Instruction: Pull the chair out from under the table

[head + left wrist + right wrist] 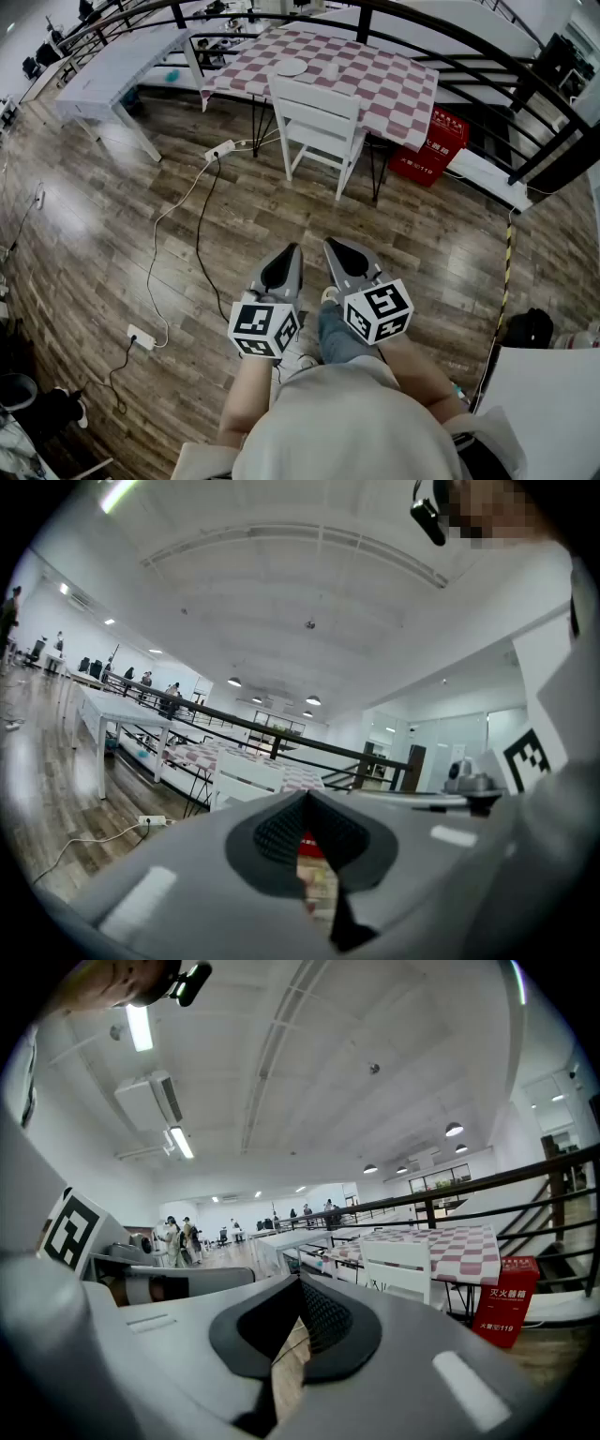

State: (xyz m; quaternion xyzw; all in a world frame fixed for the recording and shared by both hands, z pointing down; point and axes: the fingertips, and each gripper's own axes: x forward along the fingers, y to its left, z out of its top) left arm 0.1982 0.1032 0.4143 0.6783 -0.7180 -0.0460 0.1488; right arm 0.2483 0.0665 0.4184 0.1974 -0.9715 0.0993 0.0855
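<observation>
**Standing well back from the chair, both grippers closed and empty**

The wooden floor (pixel 103 234) filled most of the head view. At its far side stood the bench (pixel 398 89) under a red-and-white checked cloth, with a black railing (pixel 469 42) behind it. The white chair (pixel 317 120) was at the bench's near edge, with its seat pushed under and its slatted back turned toward the person. A red box (pixel 429 148) sat on the floor under the bench, just to the right of the chair. A white power strip (pixel 219 150) lay near the chair's left legs, and its cables trailed across the boards.

The pull had not begun, because the chair was well apart from both grippers. Doing it well would probably mean walking closer, opening one gripper and closing it on the top rail of the chair back. From there the chair could be drawn straight toward the person, low and even. That should stop the legs tipping and keep them from catching the cloth or the cables.

The left gripper (pixel 292 249) and the right gripper (pixel 330 245) were held side by side in front of the torso. Both pointed forward at the chair and a little below level, with their marker cubes nearest the body. Each gripper's own view showed its jaws pressed together with nothing between them.
</observation>
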